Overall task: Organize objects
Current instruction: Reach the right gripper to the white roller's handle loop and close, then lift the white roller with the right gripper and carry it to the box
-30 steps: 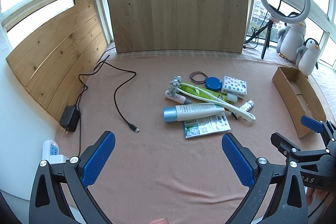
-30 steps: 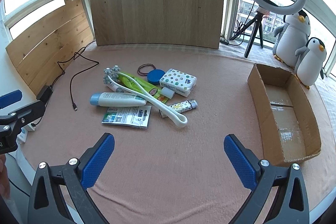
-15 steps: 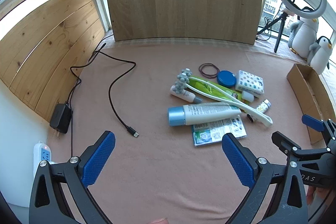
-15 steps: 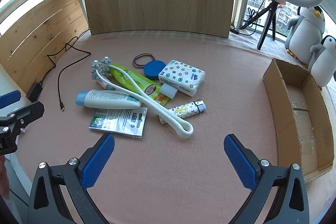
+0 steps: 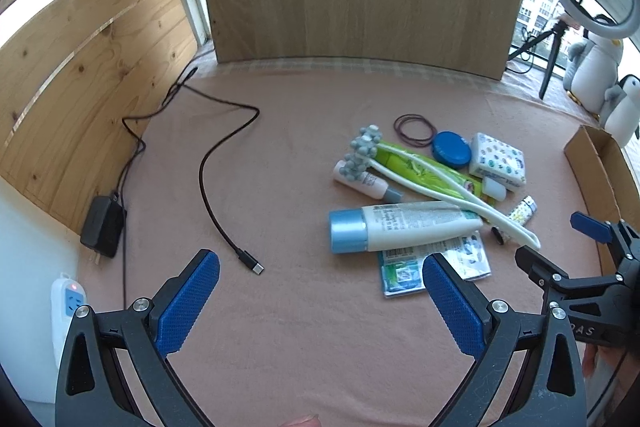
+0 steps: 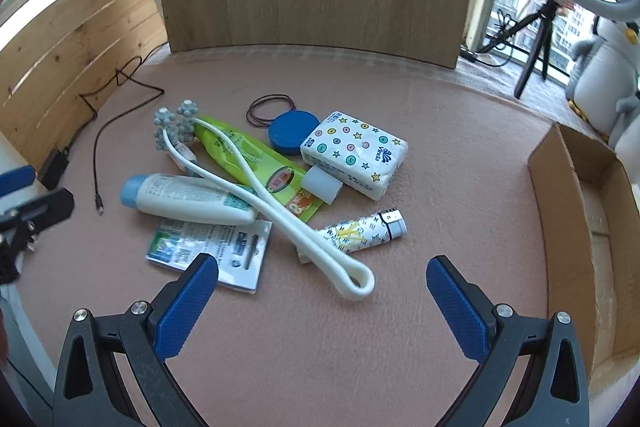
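Hovering over the pink cloth, both grippers gape wide with nothing held.

Nearest, the right gripper (image 6: pixel 322 297) hangs just short of the white massager loop (image 6: pixel 352 281) and the flat printed packet (image 6: pixel 208 247); the left gripper (image 5: pixel 320 291) sits beside it, its right pad over that packet. Behind lies the blue-capped tube (image 6: pixel 188 199), the green tube (image 6: pixel 248 155), the starred tissue pack (image 6: pixel 354 153), the blue round lid (image 6: pixel 294 131) and hair ties (image 6: pixel 270 107). Off right stands the cardboard box (image 6: pixel 560 227).
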Demonstrator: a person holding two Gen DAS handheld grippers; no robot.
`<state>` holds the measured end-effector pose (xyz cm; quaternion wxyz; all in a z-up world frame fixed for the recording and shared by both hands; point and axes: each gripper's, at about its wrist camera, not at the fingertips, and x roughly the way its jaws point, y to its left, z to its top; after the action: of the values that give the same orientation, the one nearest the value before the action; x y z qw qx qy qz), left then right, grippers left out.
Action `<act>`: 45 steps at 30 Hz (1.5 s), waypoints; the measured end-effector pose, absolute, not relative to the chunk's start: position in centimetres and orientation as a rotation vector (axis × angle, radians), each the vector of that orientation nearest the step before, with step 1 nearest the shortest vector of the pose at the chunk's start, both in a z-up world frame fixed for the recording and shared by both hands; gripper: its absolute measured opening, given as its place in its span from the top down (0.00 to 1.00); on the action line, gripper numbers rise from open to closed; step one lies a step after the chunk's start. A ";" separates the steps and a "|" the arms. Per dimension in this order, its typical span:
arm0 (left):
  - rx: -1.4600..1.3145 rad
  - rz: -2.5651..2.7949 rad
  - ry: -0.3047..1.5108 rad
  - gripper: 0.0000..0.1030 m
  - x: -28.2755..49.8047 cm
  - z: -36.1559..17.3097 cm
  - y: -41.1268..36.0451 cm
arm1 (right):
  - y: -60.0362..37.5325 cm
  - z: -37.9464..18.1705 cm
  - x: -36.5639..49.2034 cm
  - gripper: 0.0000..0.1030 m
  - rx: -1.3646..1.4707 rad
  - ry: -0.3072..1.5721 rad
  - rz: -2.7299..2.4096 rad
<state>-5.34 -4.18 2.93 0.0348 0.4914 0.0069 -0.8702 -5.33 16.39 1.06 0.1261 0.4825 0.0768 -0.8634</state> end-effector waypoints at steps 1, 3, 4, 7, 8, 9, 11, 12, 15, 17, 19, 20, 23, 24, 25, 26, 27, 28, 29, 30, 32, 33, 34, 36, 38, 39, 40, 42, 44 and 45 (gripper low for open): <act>1.517 -2.672 0.042 0.00 -5.4 2.6 -4.5 | 16.4 0.6 -5.7 0.00 1.394 0.252 -2.505; 1.536 -2.657 0.103 0.00 -5.6 1.7 -5.7 | 17.0 -0.4 -6.9 0.02 1.387 0.293 -2.493; 1.538 -2.647 0.133 0.00 -5.6 1.3 -6.3 | 17.3 -0.9 -7.3 0.05 1.388 0.302 -2.476; 1.550 -2.601 0.173 0.00 -5.8 0.1 -7.7 | 17.9 -2.2 -8.4 0.29 1.408 0.305 -2.401; 1.546 -2.587 0.180 0.00 -5.9 -0.2 -8.0 | 18.0 -2.5 -8.6 0.43 1.417 0.295 -2.372; 1.539 -2.585 0.188 0.00 -5.8 -0.4 -8.4 | 18.0 -2.8 -8.6 0.49 1.424 0.283 -2.345; 1.539 -2.590 0.211 0.00 -6.1 -0.9 -8.8 | 17.8 -3.0 -8.3 0.53 1.395 0.294 -2.338; 1.541 -2.598 0.222 0.00 -6.2 -1.0 -8.9 | 17.5 -2.9 -8.0 0.65 1.383 0.304 -2.330; 1.541 -2.623 0.261 0.00 -6.7 -1.4 -9.1 | 16.7 -2.8 -6.8 0.76 1.352 0.313 -2.275; 1.538 -2.644 0.267 0.01 -7.0 -1.7 -8.9 | 15.7 -2.7 -5.2 0.79 1.324 0.348 -2.245; 1.538 -2.668 0.259 0.01 -7.1 -1.8 -8.5 | 14.9 -2.6 -3.6 0.79 1.310 0.358 -2.223; 1.539 -2.676 0.255 0.01 -7.1 -1.8 -8.3 | 14.7 -2.7 -3.1 0.79 1.307 0.349 -2.211; 1.551 -2.691 0.263 0.01 -7.0 -1.9 -8.0 | 13.6 -2.6 -0.3 0.79 1.292 0.364 -2.151; 1.554 -2.696 0.277 0.01 -6.9 -1.9 -8.0 | 13.5 -2.5 0.4 0.79 1.288 0.361 -2.129; 1.550 -2.700 0.275 0.01 -6.7 -1.9 -7.9 | 13.3 -2.5 1.3 0.78 1.283 0.359 -2.101; 1.546 -2.701 0.260 0.01 -6.6 -1.9 -7.8 | 13.2 -2.5 2.3 0.78 1.283 0.364 -2.081; 1.546 -2.702 0.233 0.01 -6.4 -1.9 -7.6 | 13.2 -2.5 3.1 0.78 1.278 0.365 -2.069; 1.553 -2.703 0.216 0.01 -6.1 -2.1 -7.4 | 13.3 -2.5 4.1 0.78 1.268 0.367 -2.050; 1.565 -2.706 0.218 0.01 -5.8 -2.2 -7.3 | 13.4 -2.5 5.1 0.78 1.259 0.375 -2.029; 1.576 -2.723 0.243 0.01 -5.4 -2.3 -7.3 | 13.6 -2.5 5.8 0.78 1.258 0.389 -2.018; 1.570 -2.762 0.252 0.01 -4.4 -2.2 -6.9 | 13.9 -2.4 7.5 0.78 1.246 0.430 -1.985; 1.556 -2.789 0.229 0.01 -3.7 -2.1 -6.6 | 14.2 -2.4 8.1 0.78 1.246 0.458 -1.969; 1.550 -2.811 0.219 0.01 -3.3 -2.1 -6.4 | 14.6 -2.3 9.0 0.78 1.245 0.491 -1.960; 1.562 -2.848 0.220 0.01 -2.3 -2.3 -5.7 | 15.9 -2.1 10.4 0.78 1.244 0.547 -1.934; 1.582 -2.883 0.226 0.03 -1.6 -2.4 -5.0 | 17.3 -2.0 11.3 0.78 1.244 0.587 -1.917; 1.581 -2.905 0.214 0.03 -1.1 -2.4 -4.5 | 18.0 -2.0 11.4 0.78 1.251 0.599 -1.914; 1.579 -2.925 0.193 0.04 -0.8 -2.4 -3.9 | 18.8 -1.9 11.5 0.78 1.259 0.603 -1.920; 1.580 -2.952 0.163 0.05 -0.5 -2.6 -2.9 | 20.2 -1.9 11.2 0.78 1.283 0.595 -1.933; 1.584 -2.962 0.179 0.05 -0.6 -2.8 -2.4 | 21.0 -1.6 11.2 0.78 1.287 0.617 -1.956; 1.587 -2.966 0.181 0.05 -0.7 -2.9 -2.1 | 20.9 -1.6 10.9 0.78 1.287 0.627 -1.973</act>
<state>-0.66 -2.14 -2.91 -0.1132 0.4682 0.0533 -0.8747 10.86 20.95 -1.61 0.3446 0.4954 0.2416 -0.7599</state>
